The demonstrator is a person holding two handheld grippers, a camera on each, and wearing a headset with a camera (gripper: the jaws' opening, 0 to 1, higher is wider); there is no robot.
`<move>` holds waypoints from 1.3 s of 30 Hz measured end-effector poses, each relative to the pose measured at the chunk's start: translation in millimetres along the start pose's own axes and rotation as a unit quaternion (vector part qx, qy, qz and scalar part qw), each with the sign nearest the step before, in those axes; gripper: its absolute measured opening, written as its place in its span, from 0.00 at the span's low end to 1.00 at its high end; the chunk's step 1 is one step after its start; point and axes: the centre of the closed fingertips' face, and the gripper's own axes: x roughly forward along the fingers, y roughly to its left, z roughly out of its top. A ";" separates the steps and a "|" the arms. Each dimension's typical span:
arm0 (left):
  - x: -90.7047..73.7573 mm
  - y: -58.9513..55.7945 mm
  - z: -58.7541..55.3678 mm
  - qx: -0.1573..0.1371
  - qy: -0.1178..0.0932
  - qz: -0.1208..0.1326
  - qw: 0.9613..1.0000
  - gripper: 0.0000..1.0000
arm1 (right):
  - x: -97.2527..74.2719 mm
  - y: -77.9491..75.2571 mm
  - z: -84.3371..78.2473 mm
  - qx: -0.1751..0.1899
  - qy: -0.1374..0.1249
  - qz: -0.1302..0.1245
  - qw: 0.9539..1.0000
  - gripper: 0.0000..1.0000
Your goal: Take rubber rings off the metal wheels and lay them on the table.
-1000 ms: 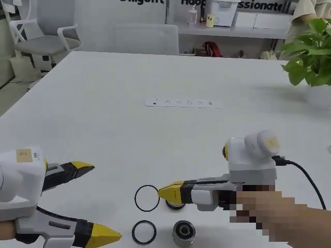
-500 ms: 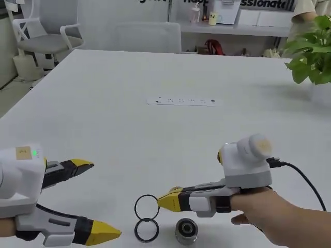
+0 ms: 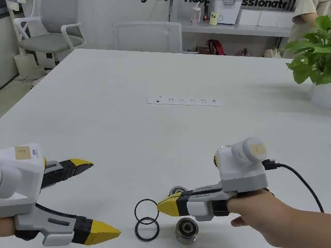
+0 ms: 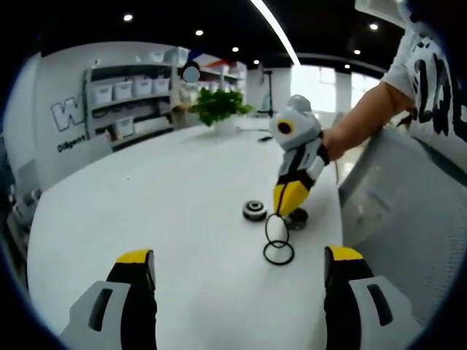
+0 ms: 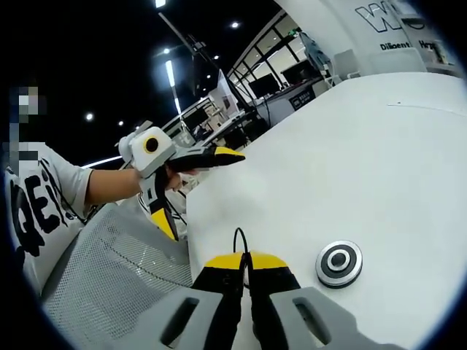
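Note:
My right gripper (image 3: 169,204) is shut on a thin black rubber ring (image 3: 147,210), which hangs upright from its yellow tips (image 5: 246,264). A second rubber ring (image 3: 147,230) lies flat on the table just below it. One metal wheel (image 3: 186,230) stands near the front edge, beside the lying ring. Another wheel (image 3: 177,191) peeks out just behind the right jaws and lies bare in the right gripper view (image 5: 339,263). My left gripper (image 3: 94,199) is open at the lower left, holds nothing, and points toward the rings (image 4: 279,253).
A white power strip (image 3: 185,101) lies mid-table. A potted plant (image 3: 313,57) stands at the far right edge. The right gripper's black cable (image 3: 300,178) trails to the right. Chairs stand beyond the far table edge.
The right gripper has drawn back off the far wheel with the ring in its jaws, so that wheel now shows behind it. The left gripper has stayed put.

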 end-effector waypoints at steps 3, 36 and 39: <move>-0.7 -0.1 0.0 -0.001 0.000 0.000 1.000 0.98 | 0.0 -0.7 -0.7 -0.001 0.002 -0.002 1.000 0.00; -1.5 -1.7 -2.0 0.002 0.005 -0.002 1.000 0.97 | 9.6 -0.8 -25.1 0.018 0.048 -0.002 0.999 0.00; -1.9 -1.6 -1.8 0.002 0.005 -0.002 1.000 0.98 | 10.6 -2.4 -25.4 0.013 0.049 -0.007 0.999 0.00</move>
